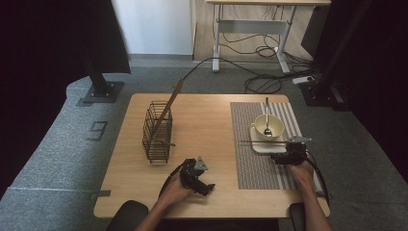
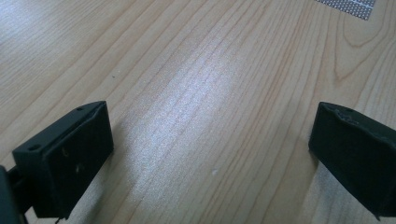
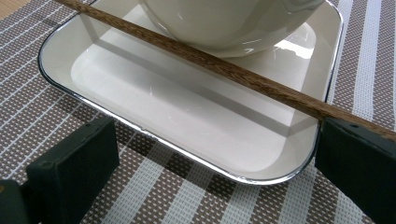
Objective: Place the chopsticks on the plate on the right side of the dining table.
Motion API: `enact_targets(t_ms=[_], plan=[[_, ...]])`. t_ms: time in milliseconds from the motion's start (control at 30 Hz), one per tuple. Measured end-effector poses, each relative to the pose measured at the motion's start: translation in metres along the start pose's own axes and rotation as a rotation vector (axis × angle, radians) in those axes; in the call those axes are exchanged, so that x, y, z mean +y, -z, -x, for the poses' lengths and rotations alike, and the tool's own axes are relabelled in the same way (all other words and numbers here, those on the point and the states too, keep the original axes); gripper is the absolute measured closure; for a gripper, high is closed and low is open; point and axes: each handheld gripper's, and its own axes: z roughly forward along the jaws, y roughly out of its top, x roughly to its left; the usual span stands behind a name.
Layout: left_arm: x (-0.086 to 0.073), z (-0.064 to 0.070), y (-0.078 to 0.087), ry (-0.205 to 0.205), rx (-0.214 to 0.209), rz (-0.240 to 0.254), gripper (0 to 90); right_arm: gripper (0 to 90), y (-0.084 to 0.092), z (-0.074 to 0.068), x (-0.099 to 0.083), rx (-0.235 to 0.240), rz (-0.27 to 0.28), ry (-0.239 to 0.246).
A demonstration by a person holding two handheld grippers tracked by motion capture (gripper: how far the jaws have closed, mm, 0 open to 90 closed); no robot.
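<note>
Right now the chopstick [image 3: 219, 70] is the thing in hand: a slim, dark brown wooden stick with visible grain, lying across the tray [image 3: 65, 51] from its 9 o'clock rim to its 3 o'clock rim, just in front of the bowl [image 3: 224, 23]. In the right gripper view its end passes over the top of the right tool's [image 3: 224, 168] right-hand jaw; whether it touches that jaw I cannot tell. That tool's jaws stand wide apart and grip nothing, with the tray's near edge between them.

In the high view the tray [image 1: 257, 144] is a white, glossy, rounded rectangle with a thin dark rim, sitting on a woven brown-and-white striped mat [image 1: 255, 168]. The cream bowl [image 1: 268, 126] holds a metal spoon [image 1: 267, 120]. At 9 o'clock from the mat stands a black wire basket [image 1: 156, 132] with another stick [image 1: 168, 108] leaning out of it; the basket's contents are too small to make out.

The left tool [image 2: 210, 140] is also spread wide and empty, low over the pale, grained wood counter [image 2: 196, 70]. The bowl's top is cut off in the right gripper view.
</note>
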Motion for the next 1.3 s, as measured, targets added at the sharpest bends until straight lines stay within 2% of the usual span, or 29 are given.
enact_targets(t_ms=[567, 733, 1067, 1300], plan=[[0.000, 0.000, 0.000, 0.000, 0.000, 0.000, 0.0, 0.0, -0.001, 0.001, 0.001, 0.006, 0.007, -0.003], [0.000, 0.000, 0.000, 0.000, 0.000, 0.000, 0.0, 0.0, 0.000, 0.001, 0.001, 0.002, 0.005, 0.009], [0.000, 0.000, 0.000, 0.000, 0.000, 0.000, 0.0, 0.0, 0.013, -0.004, -0.002, -0.006, 0.022, 0.038], [0.000, 0.000, 0.000, 0.000, 0.000, -0.001, 0.0, 0.0, 0.026, -0.002, -0.008, -0.002, 0.059, -0.001]])
